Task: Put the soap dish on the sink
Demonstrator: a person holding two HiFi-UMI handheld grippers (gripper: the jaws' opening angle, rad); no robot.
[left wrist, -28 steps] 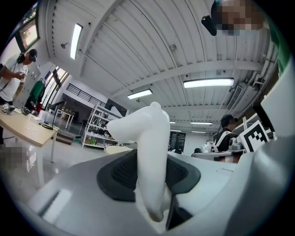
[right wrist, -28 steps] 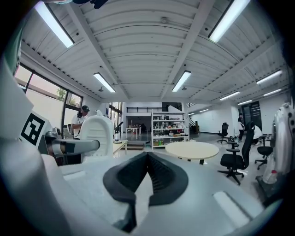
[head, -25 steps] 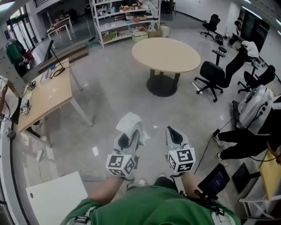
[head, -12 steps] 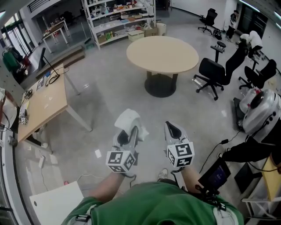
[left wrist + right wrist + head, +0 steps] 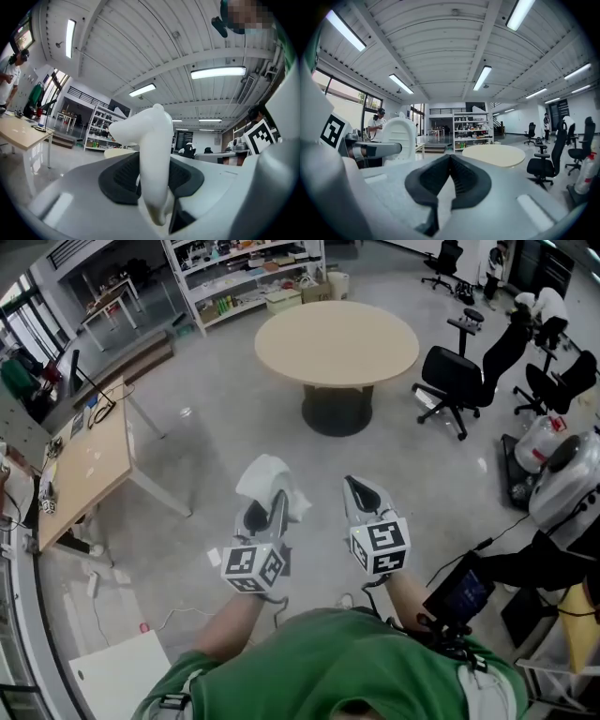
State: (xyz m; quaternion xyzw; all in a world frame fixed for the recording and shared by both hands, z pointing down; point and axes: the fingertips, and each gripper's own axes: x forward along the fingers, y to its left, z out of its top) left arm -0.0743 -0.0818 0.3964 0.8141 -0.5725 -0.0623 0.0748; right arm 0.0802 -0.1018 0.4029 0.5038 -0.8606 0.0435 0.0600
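Edgewise, glossy white soap dish [image 5: 151,154] clamped in left claw [image 5: 266,519] (right claw [image 5: 450,165] closed)

A round beige table [image 5: 337,343] on a dark pedestal stands on the polished grey floor [image 5: 225,418]. Left of the table, well apart, is a long wooden desk [image 5: 89,460] with cables and small items on top. Beyond the table a white shelving rack [image 5: 246,273] holds boxes and bottles. Just right of the table is a black office chair [image 5: 457,385], with more black chairs [image 5: 553,381] further right. Nearer than the table, to its right, a dark screen [image 5: 462,592] sits by a white rounded machine [image 5: 572,488]; nearer and to its left lies a white board [image 5: 117,676]
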